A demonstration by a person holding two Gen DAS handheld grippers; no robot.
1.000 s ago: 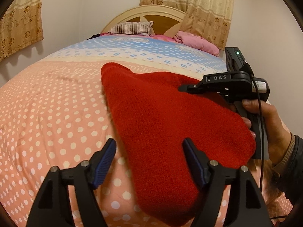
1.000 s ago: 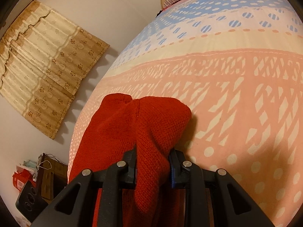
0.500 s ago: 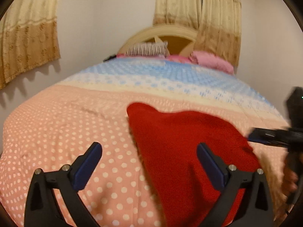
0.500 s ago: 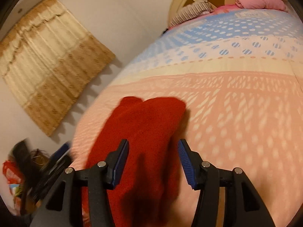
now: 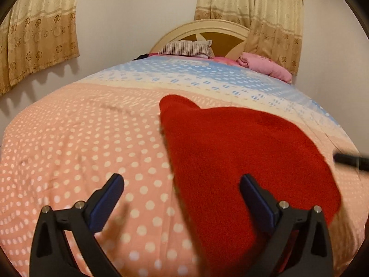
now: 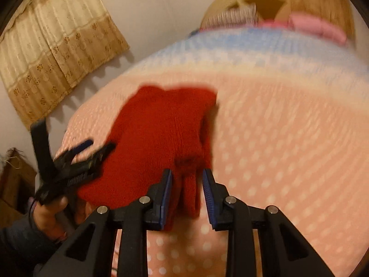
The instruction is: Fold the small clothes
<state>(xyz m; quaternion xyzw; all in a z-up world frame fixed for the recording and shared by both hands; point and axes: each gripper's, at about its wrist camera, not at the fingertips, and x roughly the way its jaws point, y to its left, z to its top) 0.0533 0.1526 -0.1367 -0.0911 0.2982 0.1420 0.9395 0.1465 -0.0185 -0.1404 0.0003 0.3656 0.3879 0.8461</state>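
Left gripper (image 5: 182, 191) jaws wide apart, low and level; right gripper (image 6: 187, 190) jaws parted, nothing clamped.

Red knit garment (image 6: 161, 138) between parted claw (image 6: 187, 194)

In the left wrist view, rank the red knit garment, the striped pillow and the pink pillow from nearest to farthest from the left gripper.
From the left gripper:
1. Red knit garment, on the bedspread, just ahead and to the right, reaching back past the right finger.
2. and 3. Pink pillow, far right, and striped pillow, at the headboard: too close to call.
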